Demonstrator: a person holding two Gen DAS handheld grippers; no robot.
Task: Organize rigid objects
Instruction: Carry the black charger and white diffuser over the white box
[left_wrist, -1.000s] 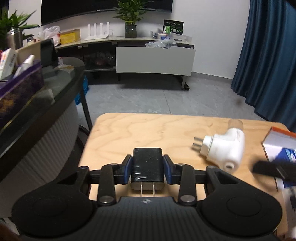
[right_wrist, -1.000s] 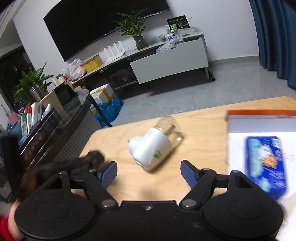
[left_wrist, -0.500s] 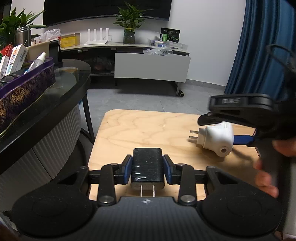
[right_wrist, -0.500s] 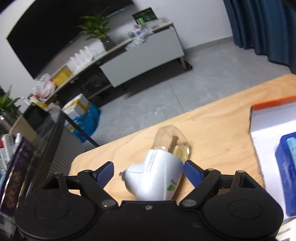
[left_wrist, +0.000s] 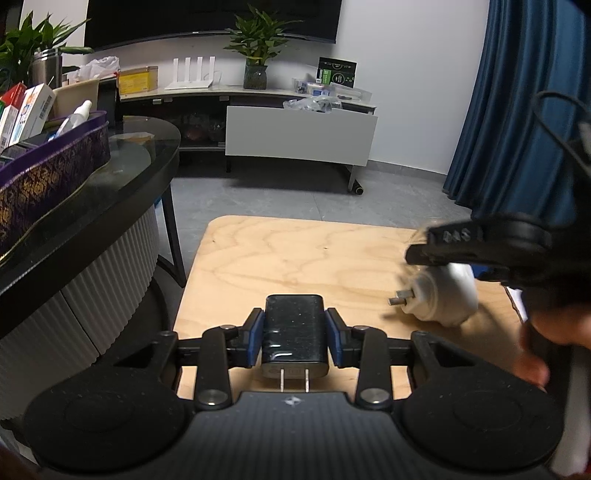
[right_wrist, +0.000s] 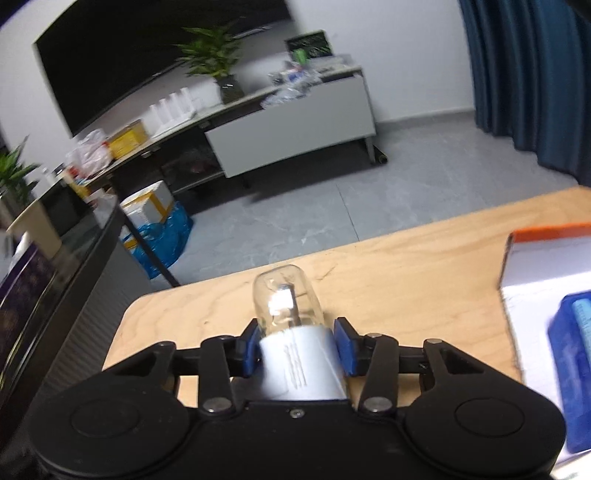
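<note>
From the left wrist: left tongs (left_wrist: 294, 343) clamped on the glossy black plug charger (left_wrist: 294, 332) over the pale wooden surface (left_wrist: 295, 258). From the right wrist: right tongs (right_wrist: 298, 345) closing around the white glass-domed plug-in device (right_wrist: 295, 332), its long axis pointing straight ahead.

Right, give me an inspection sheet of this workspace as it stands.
Surface: light wooden table, bare grain across the middle.
Job's things: black charger, prongs toward the camera; white plug-in unit with a clear dome at its far end; blue tin lying on a white box with an orange edge.
Clutter: nothing seen on the table beyond these.
Grippers: left tool shut on the black charger; right tool closing, pads against the white plug-in unit.
Cables: a thin black lead looping above the right tool.
Surroundings: glass-topped counter, TV stand, potted plant, blue curtain.
</note>
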